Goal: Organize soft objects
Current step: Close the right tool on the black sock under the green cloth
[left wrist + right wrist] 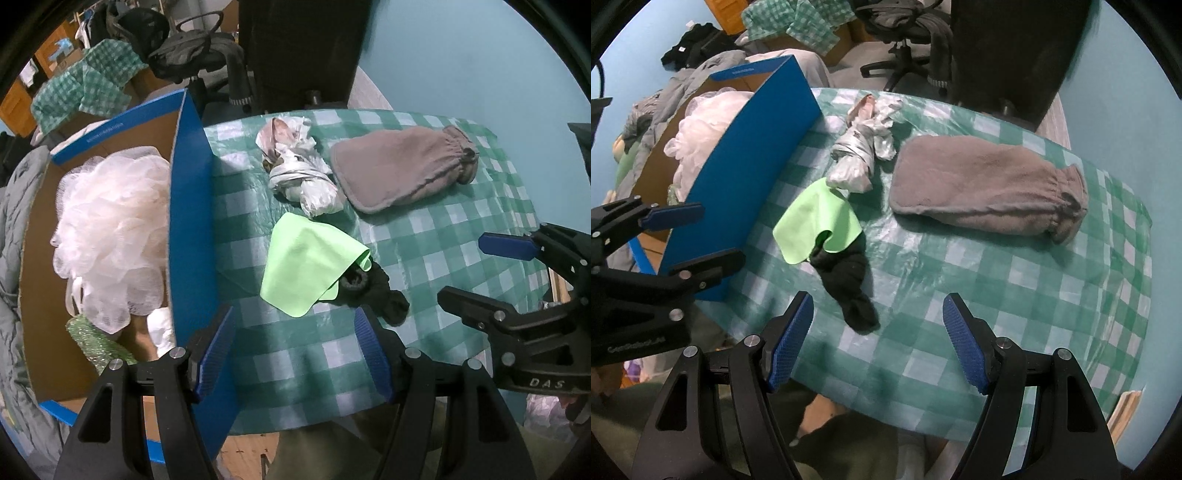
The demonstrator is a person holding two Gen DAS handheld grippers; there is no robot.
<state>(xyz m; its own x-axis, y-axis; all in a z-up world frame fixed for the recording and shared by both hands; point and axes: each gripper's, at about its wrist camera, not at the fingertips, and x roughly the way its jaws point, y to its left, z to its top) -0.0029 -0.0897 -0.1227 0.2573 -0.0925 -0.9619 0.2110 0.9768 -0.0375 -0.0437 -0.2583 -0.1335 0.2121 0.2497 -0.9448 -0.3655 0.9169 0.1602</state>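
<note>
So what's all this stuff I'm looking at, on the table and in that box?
mitt: 1, grey, far right of table
plastic bag bundle: 1, whitish, wadded, left of the mitt
cloth: 1, light green, mid-table, draped over one end of the sock
sock: 1, black, nearest the grippers
box: 1, blue outside, brown inside, left of table
bath pouf: 1, white, in the box
tablecloth: 1, green-white check
office chair: 1, black, behind the table
left gripper: open, empty
right gripper: open, empty
</note>
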